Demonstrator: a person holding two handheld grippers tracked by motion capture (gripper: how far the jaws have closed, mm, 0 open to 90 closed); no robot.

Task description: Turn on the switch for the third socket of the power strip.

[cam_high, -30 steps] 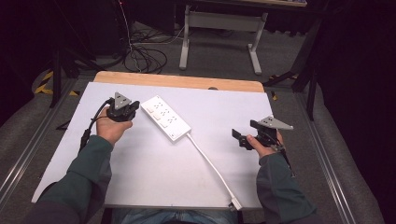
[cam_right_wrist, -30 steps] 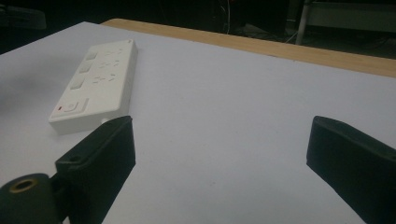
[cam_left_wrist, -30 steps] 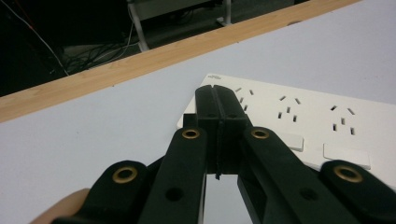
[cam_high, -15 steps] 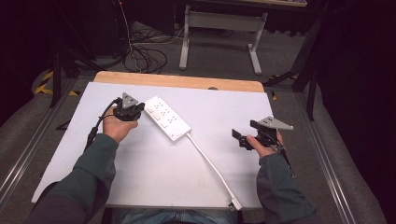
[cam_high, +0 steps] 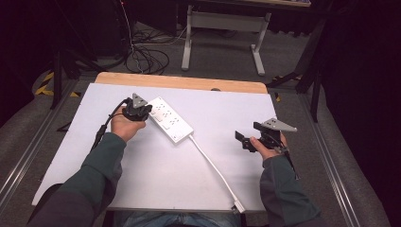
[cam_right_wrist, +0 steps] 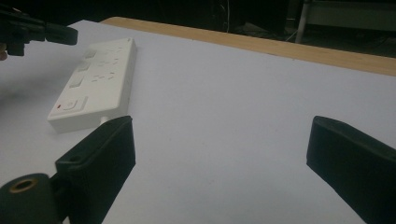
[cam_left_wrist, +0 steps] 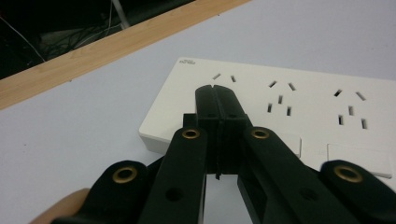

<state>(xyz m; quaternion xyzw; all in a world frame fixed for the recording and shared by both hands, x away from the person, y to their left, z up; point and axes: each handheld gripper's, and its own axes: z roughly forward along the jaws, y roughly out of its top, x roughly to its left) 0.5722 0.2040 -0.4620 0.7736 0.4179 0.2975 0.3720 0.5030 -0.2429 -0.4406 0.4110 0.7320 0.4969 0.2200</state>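
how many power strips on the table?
1. The white power strip lies on the white table left of centre, cord running toward the near edge. The left gripper, fingers shut, is at its far-left end; the right gripper is open, well clear.

Dim room, grey carpet floor (cam_high: 222,56), white table (cam_high: 156,165) with wooden far edge, cables (cam_high: 142,56) coiled beyond, grey metal stand (cam_high: 222,23).

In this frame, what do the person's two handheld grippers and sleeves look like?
Both are black, two-jawed tools. The left claw has brass-coloured rivets on its linkage arms, a grey three-cornered plate on top and a black cable trailing back along the forearm. The right claw has broad flat black pads and the same grey plate. The person wears dark green long sleeves.
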